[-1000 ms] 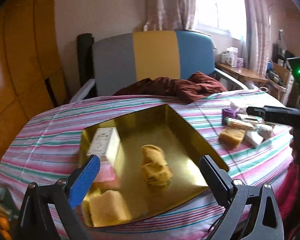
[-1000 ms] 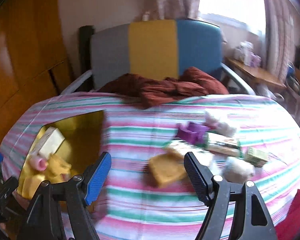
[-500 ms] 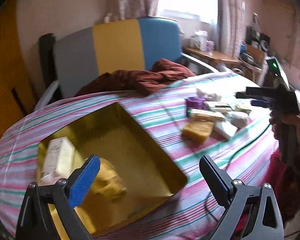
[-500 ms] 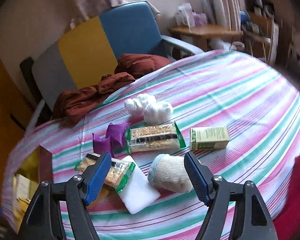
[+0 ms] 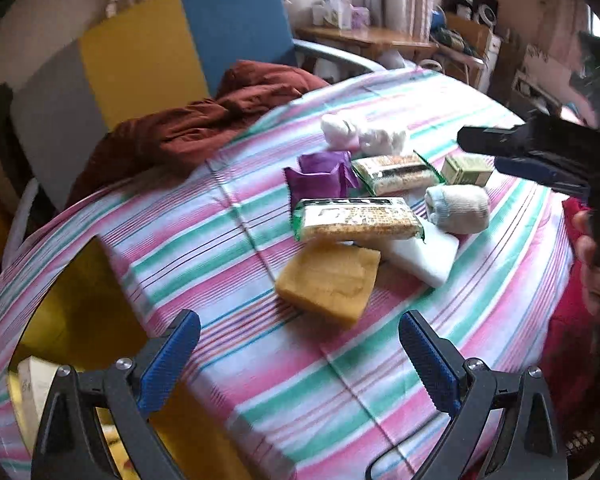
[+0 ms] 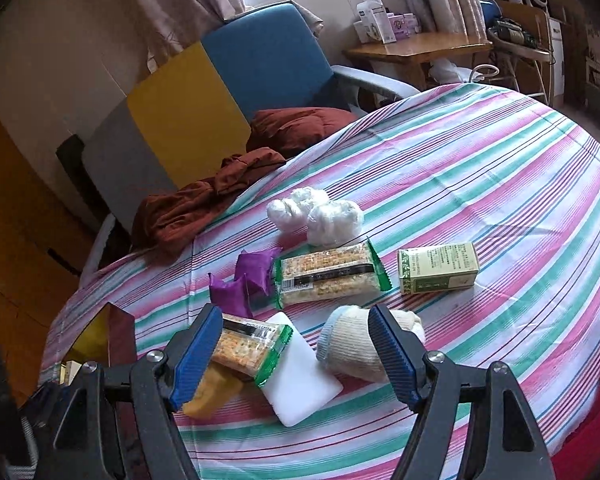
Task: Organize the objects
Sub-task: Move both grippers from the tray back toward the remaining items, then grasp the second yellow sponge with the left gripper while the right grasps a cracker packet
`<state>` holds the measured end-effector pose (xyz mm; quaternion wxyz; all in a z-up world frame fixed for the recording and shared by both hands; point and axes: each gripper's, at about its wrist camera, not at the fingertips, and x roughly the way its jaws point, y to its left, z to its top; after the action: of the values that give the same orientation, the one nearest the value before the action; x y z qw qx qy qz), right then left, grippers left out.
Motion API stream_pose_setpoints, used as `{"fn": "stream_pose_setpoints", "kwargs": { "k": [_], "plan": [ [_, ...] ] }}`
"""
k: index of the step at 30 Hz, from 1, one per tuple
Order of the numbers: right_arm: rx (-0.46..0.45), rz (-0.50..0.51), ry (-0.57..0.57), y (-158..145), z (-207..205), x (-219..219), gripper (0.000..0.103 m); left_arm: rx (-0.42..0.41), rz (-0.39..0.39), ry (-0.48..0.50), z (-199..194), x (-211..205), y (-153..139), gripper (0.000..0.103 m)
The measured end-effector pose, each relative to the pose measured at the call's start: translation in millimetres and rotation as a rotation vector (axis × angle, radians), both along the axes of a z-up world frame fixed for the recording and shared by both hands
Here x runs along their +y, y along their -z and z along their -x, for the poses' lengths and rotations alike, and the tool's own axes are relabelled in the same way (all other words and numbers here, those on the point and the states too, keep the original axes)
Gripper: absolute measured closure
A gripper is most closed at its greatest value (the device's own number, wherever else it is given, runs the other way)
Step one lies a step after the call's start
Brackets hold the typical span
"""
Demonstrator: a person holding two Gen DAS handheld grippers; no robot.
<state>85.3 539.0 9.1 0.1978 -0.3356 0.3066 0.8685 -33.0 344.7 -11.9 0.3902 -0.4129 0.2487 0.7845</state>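
Black claw (image 6: 296,350) arms; blue ribbed pads (image 6: 196,356); silver screws.

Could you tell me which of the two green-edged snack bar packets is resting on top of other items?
The nearer snack bar packet, which lies across the yellow sponge and white block; the farther packet lies flat on the striped cloth.

Matt striped cloth (image 6: 480,168) covers the surface; glossy crinkled plastic wraps the cracker packet (image 6: 326,276); the ribbed knit cream sock (image 6: 354,346) looks soft.
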Motion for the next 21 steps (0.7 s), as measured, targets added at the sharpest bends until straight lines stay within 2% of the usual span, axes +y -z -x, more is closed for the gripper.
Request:
{"fn": "stream_pose_setpoints", "kwargs": {
  "k": [8,13,14,15,16,17,21],
  "plan": [
    [0.007,0.023,-0.027,1.4,2.1,-0.9,0.026,-0.031,0.107,0.066,16.1,40.7,34.5,0.002],
    [0.002,0.034,-0.036,3.3,3.7,-1.2,0.026,-0.083,0.118,0.075,26.9,52.5,49.5,0.003],
    [0.000,0.035,-0.037,3.5,3.8,-1.1,0.026,-0.101,0.122,0.073,29.1,54.4,53.5,0.007],
    [-0.002,0.036,-0.037,3.9,4.2,-1.0,0.026,-0.126,0.125,0.070,31.1,55.8,56.6,0.020],
    [-0.005,0.037,-0.038,4.5,4.4,-0.9,0.026,-0.163,0.115,0.080,32.5,56.8,58.8,0.026],
    [-0.008,0.039,-0.039,5.0,4.7,-0.8,0.026,-0.180,0.106,0.088,32.4,56.9,59.5,0.029],
    [-0.019,0.041,-0.046,6.5,6.0,-2.0,0.026,-0.121,0.074,0.112,20.4,50.1,52.1,0.036]
  ]
}}
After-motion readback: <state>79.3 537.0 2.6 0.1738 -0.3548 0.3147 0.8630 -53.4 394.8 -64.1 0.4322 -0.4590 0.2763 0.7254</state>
